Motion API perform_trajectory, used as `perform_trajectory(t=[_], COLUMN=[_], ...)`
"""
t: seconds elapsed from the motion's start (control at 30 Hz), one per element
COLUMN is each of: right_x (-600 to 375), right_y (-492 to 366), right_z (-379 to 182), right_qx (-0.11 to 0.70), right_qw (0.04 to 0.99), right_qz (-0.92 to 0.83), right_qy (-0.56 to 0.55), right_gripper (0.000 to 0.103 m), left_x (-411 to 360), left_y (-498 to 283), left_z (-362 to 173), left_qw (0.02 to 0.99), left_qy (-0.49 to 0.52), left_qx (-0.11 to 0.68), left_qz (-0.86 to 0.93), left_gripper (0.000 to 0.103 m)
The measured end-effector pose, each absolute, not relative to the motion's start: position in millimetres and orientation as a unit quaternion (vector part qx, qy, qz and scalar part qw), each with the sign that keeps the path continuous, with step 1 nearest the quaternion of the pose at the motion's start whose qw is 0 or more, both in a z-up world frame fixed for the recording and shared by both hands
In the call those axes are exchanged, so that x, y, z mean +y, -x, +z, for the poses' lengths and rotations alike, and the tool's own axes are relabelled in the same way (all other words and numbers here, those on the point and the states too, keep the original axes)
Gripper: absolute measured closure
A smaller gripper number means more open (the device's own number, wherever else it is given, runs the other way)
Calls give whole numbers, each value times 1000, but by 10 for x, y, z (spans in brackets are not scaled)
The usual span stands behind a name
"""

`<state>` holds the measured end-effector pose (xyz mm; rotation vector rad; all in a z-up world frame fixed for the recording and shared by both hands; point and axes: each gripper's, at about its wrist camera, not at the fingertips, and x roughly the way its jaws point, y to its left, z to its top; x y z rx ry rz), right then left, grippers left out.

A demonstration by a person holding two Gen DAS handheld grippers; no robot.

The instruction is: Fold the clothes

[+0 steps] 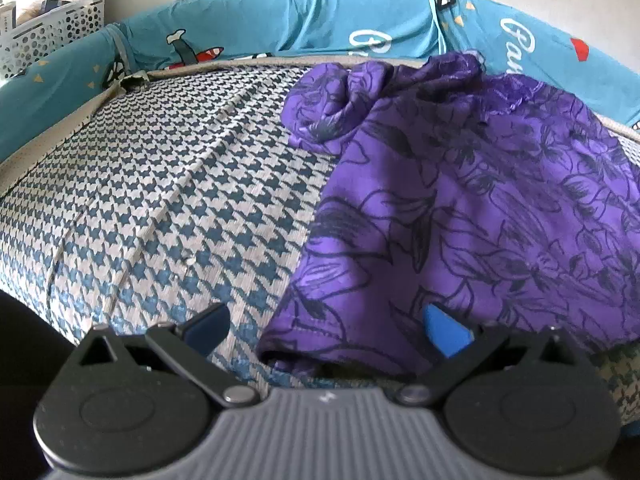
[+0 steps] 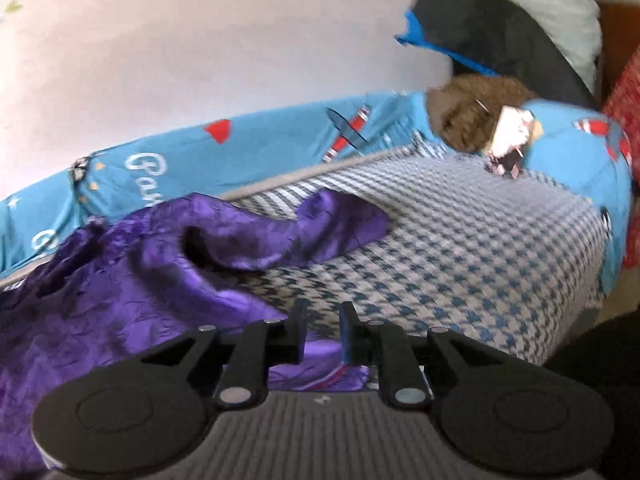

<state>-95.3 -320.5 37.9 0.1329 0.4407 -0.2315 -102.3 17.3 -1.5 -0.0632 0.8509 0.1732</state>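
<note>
A purple garment with dark flower outlines lies spread on the houndstooth mat, one sleeve bunched at its far left. My left gripper is wide open just above the garment's near hem, the left finger over bare mat and the blue right pad over cloth. In the right wrist view the garment fills the left, with a sleeve reaching right across the mat. My right gripper hovers at the cloth's right edge, jaws a narrow gap apart. Mat shows between the tips and purple cloth lower down, not pinched.
A blue padded bumper with plane prints rims the mat's far side. A white perforated basket stands at the far left. A brown plush toy, a dark cushion and something red crowd the far right corner.
</note>
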Motion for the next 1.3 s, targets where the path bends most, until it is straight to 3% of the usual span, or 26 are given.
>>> perform_trajectory(t=[0.53, 1.3], right_x=[-2480, -2333], right_y=[1115, 727], right_z=[157, 33], right_qx=[303, 325], right_qw=[941, 933], right_qz=[149, 157], right_qy=[6, -4], right_gripper=[87, 87], left_x=[-96, -389], left_y=[1164, 1151], left_z=[107, -40], left_qw=[925, 908], left_qy=[9, -24], left_qx=[379, 411], left_qz=[-1, -76], left_gripper=[0, 0])
